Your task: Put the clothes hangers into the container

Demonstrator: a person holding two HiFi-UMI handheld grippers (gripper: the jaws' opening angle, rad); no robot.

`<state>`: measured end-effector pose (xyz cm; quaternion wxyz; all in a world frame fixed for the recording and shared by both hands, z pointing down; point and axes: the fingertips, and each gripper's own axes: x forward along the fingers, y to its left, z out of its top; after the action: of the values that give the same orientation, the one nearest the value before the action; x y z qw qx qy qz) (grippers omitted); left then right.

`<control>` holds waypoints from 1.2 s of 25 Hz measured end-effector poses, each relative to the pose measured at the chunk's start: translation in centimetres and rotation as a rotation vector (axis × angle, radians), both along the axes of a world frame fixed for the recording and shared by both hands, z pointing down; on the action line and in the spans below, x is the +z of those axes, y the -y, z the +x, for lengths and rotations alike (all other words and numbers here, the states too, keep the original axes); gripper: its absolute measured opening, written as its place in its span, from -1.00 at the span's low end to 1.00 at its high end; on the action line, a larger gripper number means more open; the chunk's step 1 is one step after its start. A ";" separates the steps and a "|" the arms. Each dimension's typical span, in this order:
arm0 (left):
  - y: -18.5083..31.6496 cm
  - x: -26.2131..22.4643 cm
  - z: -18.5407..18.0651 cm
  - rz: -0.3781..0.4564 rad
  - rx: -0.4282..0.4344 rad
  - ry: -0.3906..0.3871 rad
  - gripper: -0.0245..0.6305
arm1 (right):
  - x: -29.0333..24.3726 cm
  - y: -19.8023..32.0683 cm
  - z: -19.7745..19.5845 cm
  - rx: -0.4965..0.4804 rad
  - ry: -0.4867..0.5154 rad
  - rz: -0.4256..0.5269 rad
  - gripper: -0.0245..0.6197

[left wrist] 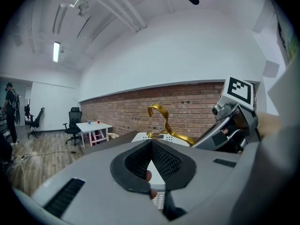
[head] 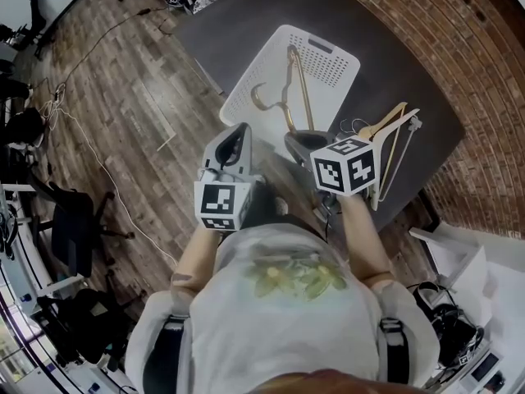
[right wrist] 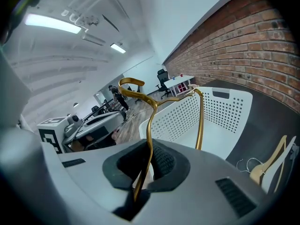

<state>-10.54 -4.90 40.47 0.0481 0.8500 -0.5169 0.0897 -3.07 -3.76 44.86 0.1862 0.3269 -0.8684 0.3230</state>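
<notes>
A white perforated container (head: pixel 328 68) lies on the dark table (head: pixel 410 89). My right gripper (head: pixel 310 143) is shut on a gold metal hanger (head: pixel 289 89), which hangs over the container's near half with its hook to the left. In the right gripper view the gold wire (right wrist: pixel 149 125) runs up from between the closed pads (right wrist: pixel 161 161), with the container (right wrist: pixel 225 121) beyond it. My left gripper (head: pixel 238 134) hovers at the container's near left corner, shut and holding nothing. Its view shows the gold hanger (left wrist: pixel 161 118) and the right gripper (left wrist: pixel 229 125). Pale wooden hangers (head: pixel 392 138) lie to the right.
The table's left edge drops to a wood floor (head: pixel 123 97) with cables and office chairs. Brick paving (head: pixel 476 72) lies beyond the table at the right. A small white table (left wrist: pixel 93 125) with a chair stands far off by the brick wall.
</notes>
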 end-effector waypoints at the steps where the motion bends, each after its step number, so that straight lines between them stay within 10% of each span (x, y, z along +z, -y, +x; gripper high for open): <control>1: 0.4 0.0 0.0 -0.003 0.004 -0.001 -0.84 | 0.0 0.4 0.0 0.003 -0.003 -0.004 -0.82; 30: 10.8 1.6 -2.5 -0.085 0.052 0.000 -0.84 | 4.8 8.6 -0.9 0.054 -0.082 -0.179 -0.82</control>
<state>-13.06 -15.66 42.11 0.0818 0.8603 -0.4904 0.1127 -3.99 -12.38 49.66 0.2413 0.3452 -0.8186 0.3906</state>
